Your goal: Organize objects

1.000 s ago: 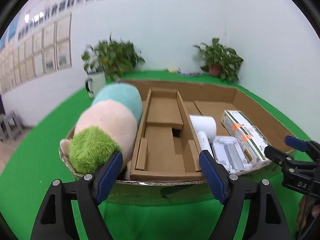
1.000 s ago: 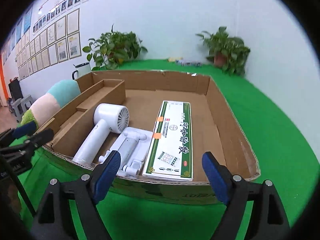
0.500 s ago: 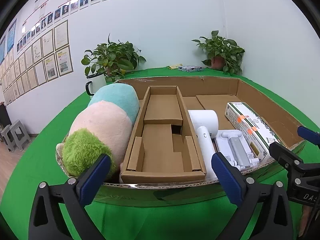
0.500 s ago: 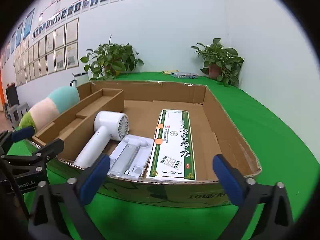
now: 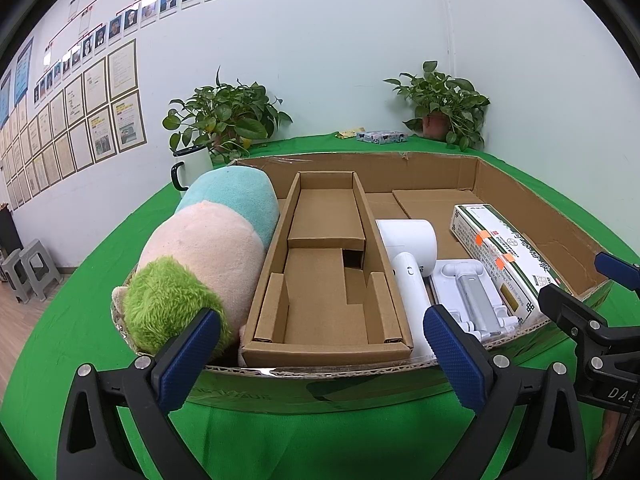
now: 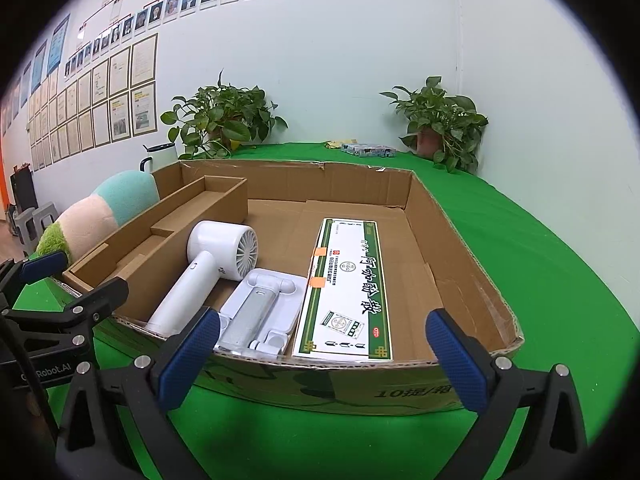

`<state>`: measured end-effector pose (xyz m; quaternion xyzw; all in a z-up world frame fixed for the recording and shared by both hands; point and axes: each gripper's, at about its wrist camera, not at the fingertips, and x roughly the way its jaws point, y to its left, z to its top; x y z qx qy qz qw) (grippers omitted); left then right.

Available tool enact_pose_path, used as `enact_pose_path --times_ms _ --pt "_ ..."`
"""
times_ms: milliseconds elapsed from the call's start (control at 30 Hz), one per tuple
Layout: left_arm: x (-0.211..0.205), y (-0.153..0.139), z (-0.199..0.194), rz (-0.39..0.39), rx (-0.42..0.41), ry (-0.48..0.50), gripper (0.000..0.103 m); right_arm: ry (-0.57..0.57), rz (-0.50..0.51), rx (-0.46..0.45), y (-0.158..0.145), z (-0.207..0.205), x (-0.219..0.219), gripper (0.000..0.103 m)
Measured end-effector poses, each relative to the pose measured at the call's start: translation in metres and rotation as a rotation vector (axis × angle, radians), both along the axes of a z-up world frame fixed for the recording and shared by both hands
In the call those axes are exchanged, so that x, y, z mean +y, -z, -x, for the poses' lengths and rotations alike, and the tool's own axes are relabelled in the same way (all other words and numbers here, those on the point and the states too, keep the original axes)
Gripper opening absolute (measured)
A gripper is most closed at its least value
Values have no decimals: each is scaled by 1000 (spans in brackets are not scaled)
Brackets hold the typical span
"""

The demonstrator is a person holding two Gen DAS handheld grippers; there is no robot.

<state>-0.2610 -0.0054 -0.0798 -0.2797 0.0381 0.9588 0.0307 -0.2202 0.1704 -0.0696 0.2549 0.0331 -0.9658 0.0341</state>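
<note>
A shallow cardboard box [image 5: 476,172] sits on the green tabletop. It holds a plush toy [image 5: 208,248] in green, pink and teal at its left. A cardboard insert [image 5: 324,280] lies in the middle. To the right are a white hair dryer [image 5: 408,248], a white folding stand [image 5: 472,292] and a green-and-white carton [image 5: 500,256]. My left gripper [image 5: 320,356] stands open before the box's near wall, with nothing between its fingers. My right gripper [image 6: 322,356] is also open and empty, in front of the stand [image 6: 260,300] and the carton [image 6: 348,288]. Each gripper shows at the other view's edge.
A white mug [image 5: 192,164] and a potted plant [image 5: 224,116] stand behind the box on the left. Another plant [image 5: 444,104] and a small packet [image 5: 380,136] sit at the far right corner. Grey stools [image 5: 28,272] stand on the floor to the left. Green cloth [image 5: 320,440] lies under both grippers.
The jaws of both grippers have spread wider. Both views have tipped up slightly, so more of the wall shows. Nothing in the box has moved.
</note>
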Motion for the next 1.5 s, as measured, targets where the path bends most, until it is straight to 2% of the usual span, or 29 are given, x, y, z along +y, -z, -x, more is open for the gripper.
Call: enact_pose_path --times_ms 1500 --pt "2 -1 -4 -3 0 1 103 2 -3 -1 0 -1 1 102"
